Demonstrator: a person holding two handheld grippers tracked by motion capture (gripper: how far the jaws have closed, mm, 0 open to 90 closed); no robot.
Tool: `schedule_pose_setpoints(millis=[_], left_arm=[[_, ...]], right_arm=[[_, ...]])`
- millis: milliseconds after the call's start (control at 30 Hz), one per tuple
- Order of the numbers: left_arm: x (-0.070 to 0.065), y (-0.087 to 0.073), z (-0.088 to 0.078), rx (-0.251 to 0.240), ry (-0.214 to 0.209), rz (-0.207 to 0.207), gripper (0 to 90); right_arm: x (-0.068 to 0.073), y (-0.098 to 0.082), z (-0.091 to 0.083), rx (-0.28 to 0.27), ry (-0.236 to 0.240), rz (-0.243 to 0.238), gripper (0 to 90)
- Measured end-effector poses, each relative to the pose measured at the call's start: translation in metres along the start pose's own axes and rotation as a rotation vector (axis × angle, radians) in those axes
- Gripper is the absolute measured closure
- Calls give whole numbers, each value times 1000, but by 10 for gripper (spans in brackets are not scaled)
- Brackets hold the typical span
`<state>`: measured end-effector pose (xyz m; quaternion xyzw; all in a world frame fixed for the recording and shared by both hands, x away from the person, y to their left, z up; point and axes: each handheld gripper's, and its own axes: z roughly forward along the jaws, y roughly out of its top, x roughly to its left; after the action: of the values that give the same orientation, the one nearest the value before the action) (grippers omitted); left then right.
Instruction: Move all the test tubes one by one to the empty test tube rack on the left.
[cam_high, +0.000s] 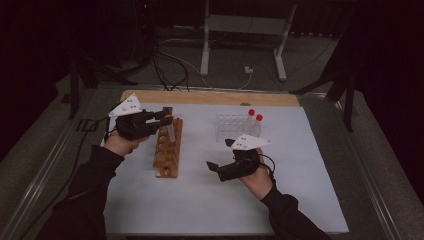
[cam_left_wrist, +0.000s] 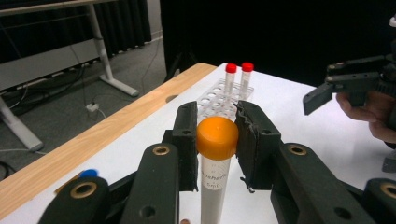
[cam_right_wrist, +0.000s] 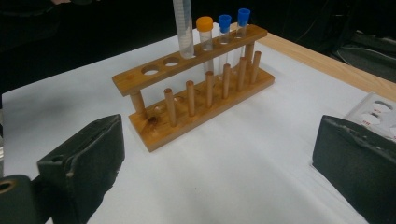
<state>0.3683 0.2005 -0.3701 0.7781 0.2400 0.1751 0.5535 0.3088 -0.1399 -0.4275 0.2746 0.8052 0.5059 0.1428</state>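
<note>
Clamped on an orange-capped tube (cam_left_wrist: 215, 177), the left gripper (cam_high: 167, 119) shows in the high view at the far end of the wooden rack (cam_high: 168, 148), while the right gripper (cam_high: 218, 156) hangs with its jaws spread wide and nothing between them over the white sheet (cam_high: 200, 200), the clear plastic rack (cam_high: 235, 127) with two red-capped tubes (cam_high: 255, 116) beyond it. Along the left gripper's own jaws, both pads press just below the orange cap, the tube upright, and the right gripper (cam_left_wrist: 327, 91) stands off at the right. From the right gripper view, the held tube's lower end (cam_right_wrist: 183, 28) sits in or just above a hole in the wooden rack's (cam_right_wrist: 196, 88) top bar, beside another orange-capped tube (cam_right_wrist: 205, 32) and two blue-capped ones (cam_right_wrist: 232, 25). Whether it is going in or coming out cannot be told; either way the next move seems to call for keeping the tube vertical through the hole.
</note>
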Motion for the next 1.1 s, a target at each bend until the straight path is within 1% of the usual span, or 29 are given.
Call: schedule_pose_setpoints(millis=[267, 467, 533, 667, 933, 1100], left_arm=[[13, -6, -8, -3, 57, -13, 717], [22, -15, -7, 2, 82, -37, 717], [24, -19, -5, -2, 87, -52, 717], [27, -26, -2, 7, 91, -66, 717], [25, -41, 7, 35, 85, -74, 717], [23, -52, 13, 57, 89, -78, 717]], right_arm=[[1, 0, -1, -5, 1, -3, 21], [0, 0, -1, -7, 0, -4, 22], [0, 0, -2, -8, 0, -4, 21], [0, 0, -2, -6, 2, -3, 21], [0, 0, -2, -4, 2, -4, 22], [0, 0, -2, -2, 2, -6, 22]])
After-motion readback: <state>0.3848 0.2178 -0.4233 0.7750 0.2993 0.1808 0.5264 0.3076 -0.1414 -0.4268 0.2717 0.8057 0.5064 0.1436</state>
